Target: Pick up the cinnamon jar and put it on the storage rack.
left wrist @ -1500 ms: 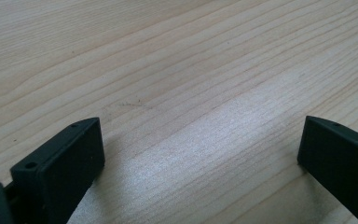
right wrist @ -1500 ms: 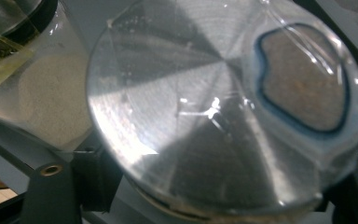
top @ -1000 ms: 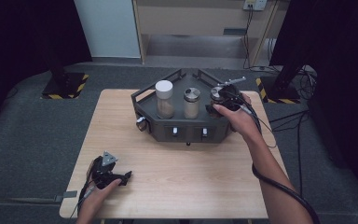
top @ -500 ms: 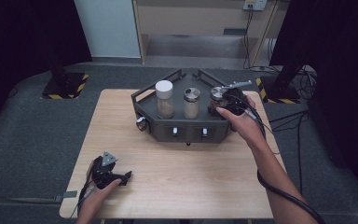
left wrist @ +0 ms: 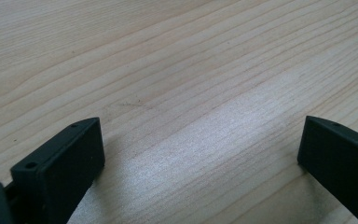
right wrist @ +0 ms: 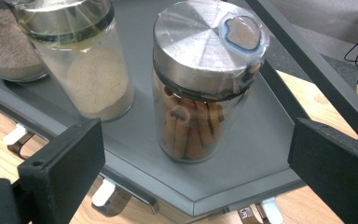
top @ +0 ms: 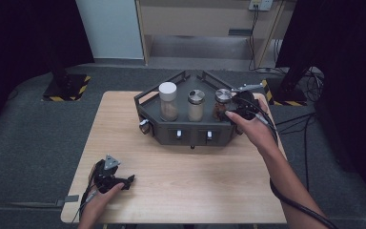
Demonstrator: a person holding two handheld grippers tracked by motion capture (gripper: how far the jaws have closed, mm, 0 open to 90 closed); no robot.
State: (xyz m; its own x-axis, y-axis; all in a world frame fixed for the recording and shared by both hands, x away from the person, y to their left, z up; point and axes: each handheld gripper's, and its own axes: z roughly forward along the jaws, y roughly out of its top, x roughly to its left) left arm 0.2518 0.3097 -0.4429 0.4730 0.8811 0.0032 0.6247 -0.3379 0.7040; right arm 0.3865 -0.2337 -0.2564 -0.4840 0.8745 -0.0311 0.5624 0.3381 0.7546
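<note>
Upright, the steel-lidded cinnamon jar (right wrist: 205,88) stands free before the right tool's (right wrist: 191,172) just-widened jaws.

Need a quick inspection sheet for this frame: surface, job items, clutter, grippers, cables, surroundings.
Surface: light wooden table, bare around the rack.
Job's things: cinnamon-stick jar with a steel lid, upright in the dark grey rack, at the right end of a row with a steel-lidded powder jar and a white-lidded jar.
Clutter: nothing seen.
Grippers: right gripper by the cinnamon-stick jar, jaws have just been opening, apart from the glass; left gripper open, low over bare wood.
Cables: one trails from each gripper; more on the floor at back right.
Surroundings: grey carpet, dark curtains, hazard-striped stand bases.
</note>
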